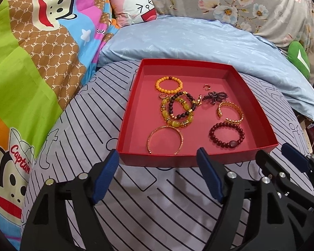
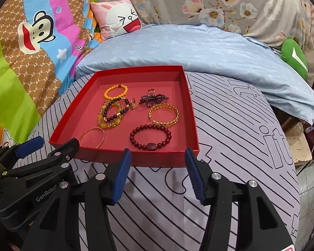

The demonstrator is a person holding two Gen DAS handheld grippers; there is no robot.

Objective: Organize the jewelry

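Observation:
A shallow red box lies on a striped grey cushion and holds several pieces of jewelry. Inside are an orange bead bracelet, a dark red bead bracelet, a gold chain cuff, a thin gold bangle, a beaded bow and a yellow and a dark bracelet overlapping. My left gripper stands open before the box's near wall, empty. My right gripper is open too, nothing between its blue pads.
The striped cushion rests on a bed. A light blue quilt lies behind the box, a cartoon blanket to the left, and a pink rabbit pillow at the back. The right gripper's arm shows beside the left.

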